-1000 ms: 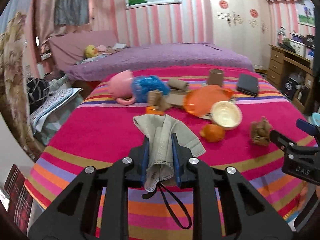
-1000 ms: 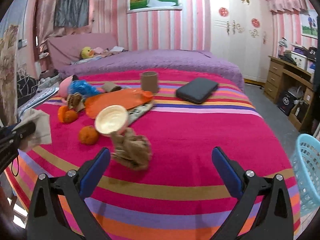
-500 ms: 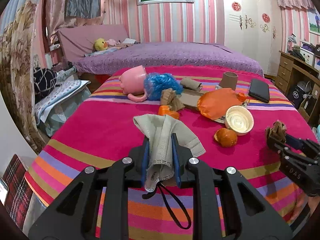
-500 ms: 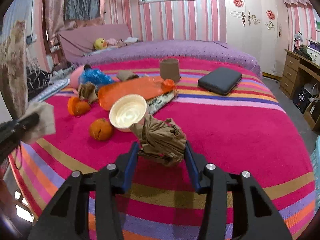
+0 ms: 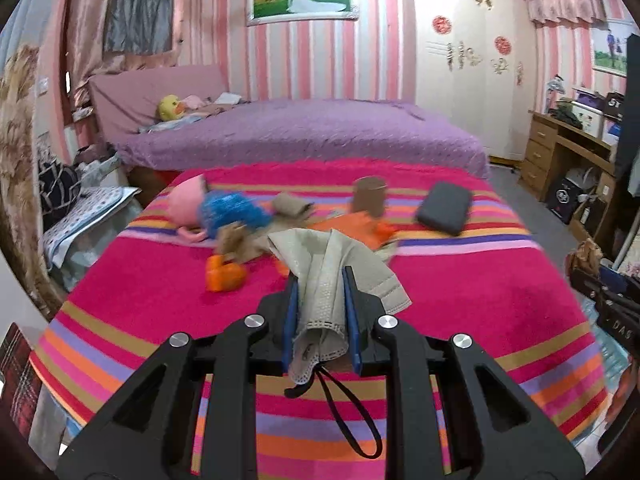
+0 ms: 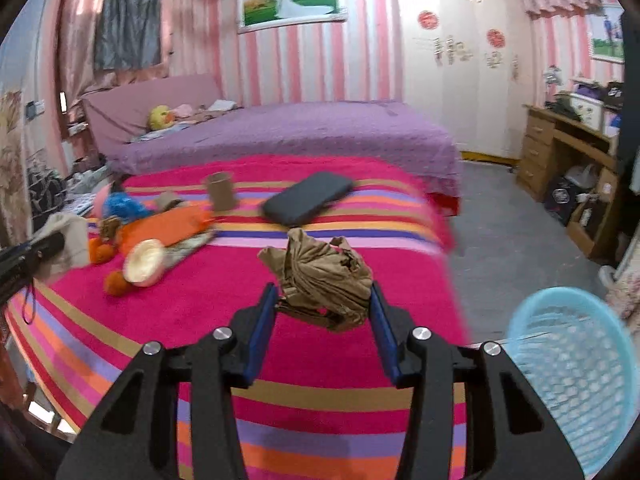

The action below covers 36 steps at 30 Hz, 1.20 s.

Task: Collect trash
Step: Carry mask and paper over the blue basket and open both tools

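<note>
— Right gripper (image 6: pixel 323 300)? Clamped on crumpled brown paper (image 6: pixel 320 276), lifted off striped blanket (image 6: pixel 224 308), near blue basket (image 6: pixel 576 372)
— Earlier? Spread wide, paper lying ahead. Left gripper (image 5: pixel 321 284) pinching face mask (image 5: pixel 332 276)

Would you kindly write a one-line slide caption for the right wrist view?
Right gripper clamps a crumpled brown paper bag above the striped bedspread, with the blue mesh basket waiting at lower right.
</note>
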{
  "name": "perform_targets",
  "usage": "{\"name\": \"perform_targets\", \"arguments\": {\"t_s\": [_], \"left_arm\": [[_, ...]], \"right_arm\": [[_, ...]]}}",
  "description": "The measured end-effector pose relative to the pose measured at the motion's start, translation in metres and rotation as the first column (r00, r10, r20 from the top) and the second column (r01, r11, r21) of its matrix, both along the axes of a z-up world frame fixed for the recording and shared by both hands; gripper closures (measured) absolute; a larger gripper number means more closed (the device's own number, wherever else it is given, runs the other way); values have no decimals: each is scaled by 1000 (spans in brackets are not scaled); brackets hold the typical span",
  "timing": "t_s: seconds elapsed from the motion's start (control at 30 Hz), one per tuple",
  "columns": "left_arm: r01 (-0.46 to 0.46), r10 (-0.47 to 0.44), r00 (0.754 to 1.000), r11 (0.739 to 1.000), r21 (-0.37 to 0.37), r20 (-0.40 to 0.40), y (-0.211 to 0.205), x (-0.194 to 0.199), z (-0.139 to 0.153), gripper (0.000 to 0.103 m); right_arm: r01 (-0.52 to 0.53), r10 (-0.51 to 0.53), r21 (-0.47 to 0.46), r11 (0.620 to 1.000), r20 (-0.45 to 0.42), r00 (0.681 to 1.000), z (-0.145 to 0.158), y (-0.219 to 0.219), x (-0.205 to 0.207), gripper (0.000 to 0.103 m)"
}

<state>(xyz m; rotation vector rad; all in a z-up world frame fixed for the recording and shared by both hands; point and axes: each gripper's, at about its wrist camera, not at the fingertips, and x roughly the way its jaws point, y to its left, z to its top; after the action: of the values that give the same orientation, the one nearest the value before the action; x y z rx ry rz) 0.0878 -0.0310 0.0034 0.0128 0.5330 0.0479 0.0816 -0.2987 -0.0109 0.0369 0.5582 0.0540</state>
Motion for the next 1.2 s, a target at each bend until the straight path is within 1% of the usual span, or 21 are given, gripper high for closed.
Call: {"name": "perform_targets", "arguments": {"t_s": [0.1, 0.2, 0.27, 0.37, 0.47, 0.57, 0.67, 0.77, 0.87, 1.0, 1.07, 1.13, 1.2], "left_arm": [[43, -43, 999, 999, 1, 6, -31, -2, 3, 84], [87, -87, 996, 996, -2, 10, -66, -4, 5, 84], [117, -117, 993, 993, -8, 5, -88, -3, 5, 83], [163, -163, 987, 986, -23, -9, -119, -2, 0, 83], [202, -203, 979, 979, -28, -31, -152, 0, -9, 83], [233, -235, 971, 972, -37, -41, -179, 2, -17, 83], [290, -293, 954, 956, -49, -58, -215, 3, -26, 83], [350, -352, 933, 936, -35, -70, -252, 1, -33, 83], [400, -401, 914, 916, -31, -68, -282, -2, -37, 83], [477, -479, 875, 878, -47, -75, -329, -3, -44, 83], [499, -502, 862, 865, -51, -76, -344, -3, -45, 82], [524, -526, 846, 850, -51, -91, -362, -2, -50, 80], [535, -536, 838, 844, -44, -103, -375, 0, -55, 76]], "right_arm": [[46, -46, 13, 999, 11, 999, 8, -41, -9, 58], [101, -100, -18, 995, 27, 995, 14, -83, -20, 58], [127, -126, -35, 991, 32, 992, 14, -102, -24, 57], [179, -178, -65, 982, 25, 984, 7, -135, -31, 57], [214, -213, -48, 976, 8, 977, -3, -167, -41, 57], [231, -232, -61, 971, 0, 973, -9, -189, -48, 57], [255, -257, -58, 965, -24, 966, -20, -214, -54, 57], [294, -295, -38, 955, -31, 955, -29, -233, -57, 57], [342, -342, -6, 940, -23, 939, -33, -256, -65, 57], [393, -394, 38, 919, -2, 919, -35, -276, -77, 57], [409, -410, 58, 911, 5, 912, -37, -285, -82, 57], [418, -420, 74, 905, 7, 908, -40, -291, -84, 57], [420, -422, 81, 904, 4, 907, -44, -295, -84, 57]]}}
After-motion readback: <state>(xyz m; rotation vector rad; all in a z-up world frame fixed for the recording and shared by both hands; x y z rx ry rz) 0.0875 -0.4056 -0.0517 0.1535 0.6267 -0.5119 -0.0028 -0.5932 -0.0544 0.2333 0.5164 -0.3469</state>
